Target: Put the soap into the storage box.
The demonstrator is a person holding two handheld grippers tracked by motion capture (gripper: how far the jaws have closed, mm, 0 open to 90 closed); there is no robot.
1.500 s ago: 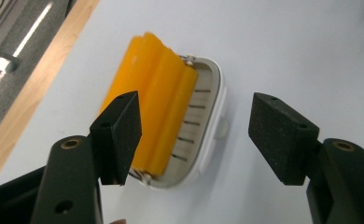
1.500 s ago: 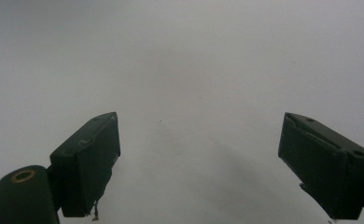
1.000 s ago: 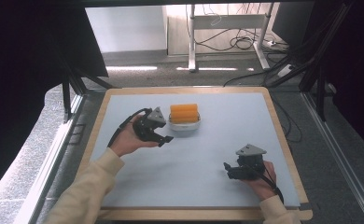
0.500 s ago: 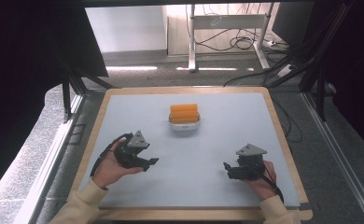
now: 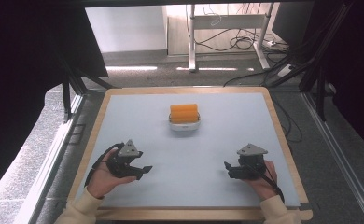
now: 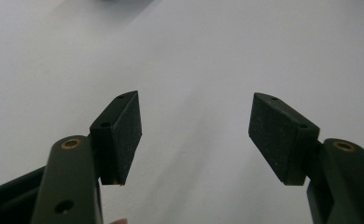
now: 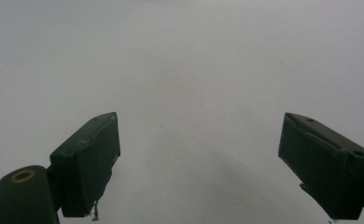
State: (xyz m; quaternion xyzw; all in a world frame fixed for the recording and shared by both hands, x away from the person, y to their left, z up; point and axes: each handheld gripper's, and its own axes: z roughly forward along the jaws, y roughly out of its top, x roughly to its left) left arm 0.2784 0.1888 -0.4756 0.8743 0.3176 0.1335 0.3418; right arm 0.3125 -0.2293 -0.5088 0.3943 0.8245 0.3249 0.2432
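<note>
Left gripper (image 5: 145,171): held low at lower left, jaws open, empty | Right gripper (image 5: 227,168): lower right, jaws open, empty | Both rested near desk (image 5: 217,140).

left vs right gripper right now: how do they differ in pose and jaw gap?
The left gripper sits near the table's left edge, jaws aimed right; the right gripper sits near the right edge, jaws aimed left. In their own views the left gripper's pads stand closer together than the right gripper's. Both are open, empty, and well short of the orange item in its white dish.
</note>
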